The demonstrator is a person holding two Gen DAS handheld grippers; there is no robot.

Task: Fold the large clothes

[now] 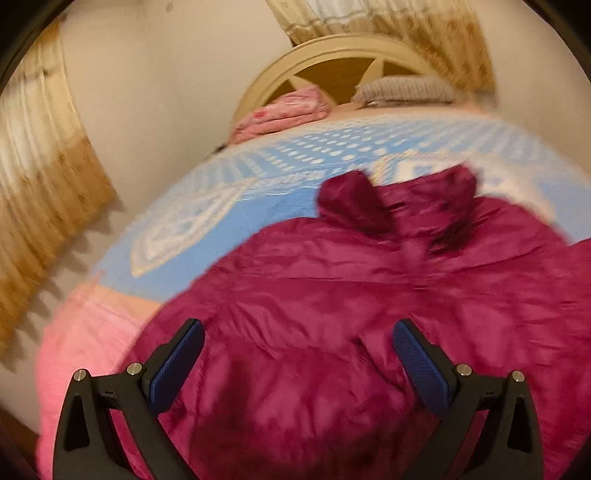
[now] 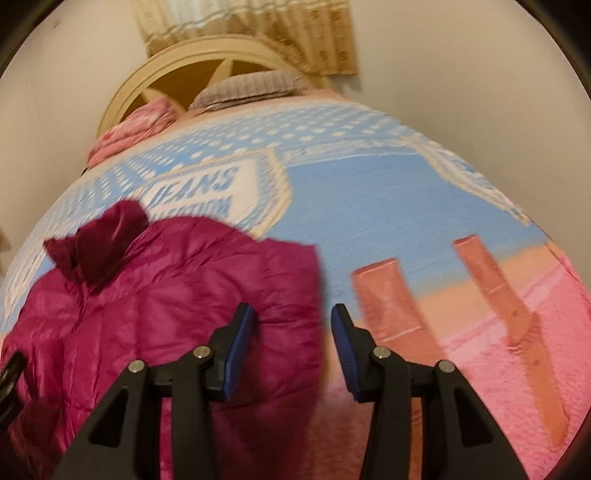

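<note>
One jacket (image 1: 332, 295), magenta, spread on near part of bed (image 2: 369, 206). Two tongs: left tongs (image 1: 299, 332) apart above jacket; right tongs (image 2: 291, 314) apart, empty, at jacket's right edge. Two pillows far: pink pillow (image 1: 284, 110), grey pillow (image 1: 402, 88).

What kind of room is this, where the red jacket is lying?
Most likely a bedroom at home. The magenta puffer jacket lies on a bed with a blue and pink blanket, an arched cream headboard and a pillow; curtains hang behind.
</note>
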